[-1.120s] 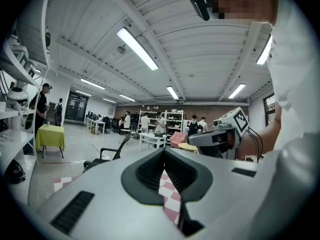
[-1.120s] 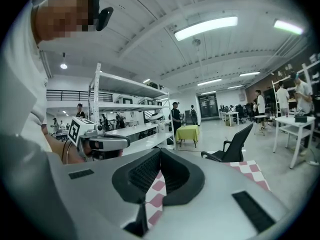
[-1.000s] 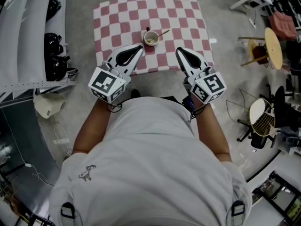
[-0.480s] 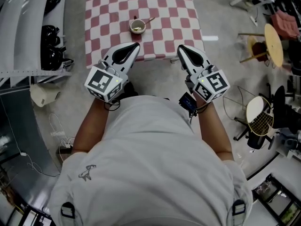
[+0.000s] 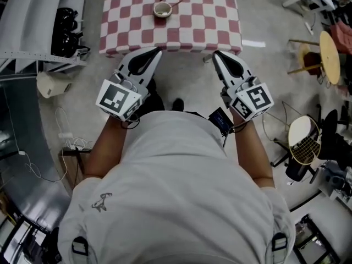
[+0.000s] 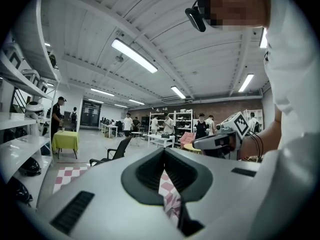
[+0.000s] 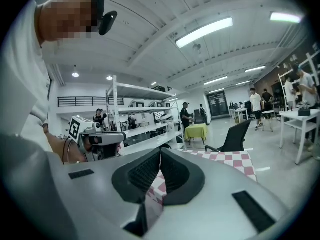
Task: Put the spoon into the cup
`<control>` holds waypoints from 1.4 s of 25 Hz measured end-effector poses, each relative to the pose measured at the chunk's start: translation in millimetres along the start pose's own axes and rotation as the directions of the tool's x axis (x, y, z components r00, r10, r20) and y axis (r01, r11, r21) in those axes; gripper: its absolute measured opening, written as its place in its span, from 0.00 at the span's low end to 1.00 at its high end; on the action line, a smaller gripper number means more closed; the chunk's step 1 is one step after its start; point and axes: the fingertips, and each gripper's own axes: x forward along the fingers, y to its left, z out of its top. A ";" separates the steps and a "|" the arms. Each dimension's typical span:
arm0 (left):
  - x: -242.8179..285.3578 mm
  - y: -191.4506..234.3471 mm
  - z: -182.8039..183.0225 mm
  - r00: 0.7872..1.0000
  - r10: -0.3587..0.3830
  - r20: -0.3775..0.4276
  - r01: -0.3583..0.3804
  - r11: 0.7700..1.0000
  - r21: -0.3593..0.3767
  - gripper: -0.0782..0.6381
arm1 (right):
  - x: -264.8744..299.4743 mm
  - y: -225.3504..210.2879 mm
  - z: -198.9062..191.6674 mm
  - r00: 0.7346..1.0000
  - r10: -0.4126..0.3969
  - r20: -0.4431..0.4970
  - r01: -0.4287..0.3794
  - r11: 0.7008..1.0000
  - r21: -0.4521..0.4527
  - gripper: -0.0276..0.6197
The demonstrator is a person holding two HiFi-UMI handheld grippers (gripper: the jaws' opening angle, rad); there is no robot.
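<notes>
A small white cup [image 5: 161, 9] stands on the red-and-white checkered table [image 5: 192, 29] at the top of the head view. A spoon [image 5: 175, 3] rests in it, its handle sticking out to the right. Both grippers hang over the floor just short of the table's near edge, far from the cup. My left gripper [image 5: 157, 50] [image 6: 163, 150] is shut with nothing between its jaws. So is my right gripper [image 5: 215, 54] [image 7: 160, 150]. Each gripper view shows only a strip of the checkered cloth through the gap behind the closed tips.
White shelves with dark helmets [image 5: 66, 23] line the left. A round wooden stool [image 5: 330, 48] and chairs [image 5: 305, 139] stand on the right, a beige object [image 5: 49, 84] lies on the floor. A black office chair [image 7: 232, 136], a green table [image 7: 196, 131] and several people stand beyond.
The person has backed away from the table. The table and cup have slid toward the top of the head view, and both shut grippers are now over the floor instead of the cloth.
</notes>
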 end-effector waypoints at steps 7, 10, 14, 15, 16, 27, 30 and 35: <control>-44.6 -21.2 -17.6 0.998 0.034 -0.050 -0.034 0.999 -0.003 0.13 | -3.5 35.6 -23.8 0.999 0.043 -0.003 -0.043 0.998 0.036 0.09; -65.0 -17.9 -14.3 0.999 0.039 -0.036 -0.038 0.999 0.004 0.13 | -0.6 57.4 -23.4 0.999 0.047 0.001 -0.047 0.999 0.022 0.09; -91.9 -17.7 -10.3 1.000 0.012 -0.018 -0.011 1.000 0.008 0.13 | -4.5 85.4 -21.2 1.000 0.019 0.003 -0.019 1.000 -0.003 0.09; -99.1 -18.1 -8.8 1.000 0.003 -0.014 -0.003 1.000 0.010 0.13 | -5.9 92.3 -21.1 1.000 0.010 0.005 -0.010 1.000 -0.002 0.09; -107.0 -18.7 -7.5 1.000 -0.006 -0.012 0.006 1.000 0.011 0.13 | -7.3 100.0 -21.2 1.000 0.000 0.007 0.000 1.000 0.001 0.09; -211.5 -27.1 -6.9 0.995 -0.104 -0.002 0.104 0.994 0.024 0.13 | -6.3 216.9 -18.1 0.997 -0.063 0.033 0.063 0.998 -0.008 0.09; -242.3 -27.5 -9.5 0.992 -0.127 0.003 0.127 0.992 0.024 0.13 | -6.3 251.9 -23.0 0.996 -0.080 0.037 0.080 0.997 -0.010 0.09; -286.7 -25.3 -17.7 0.989 -0.149 0.001 0.149 0.989 0.019 0.13 | -6.4 304.4 -36.2 0.995 -0.096 0.028 0.096 0.995 -0.011 0.09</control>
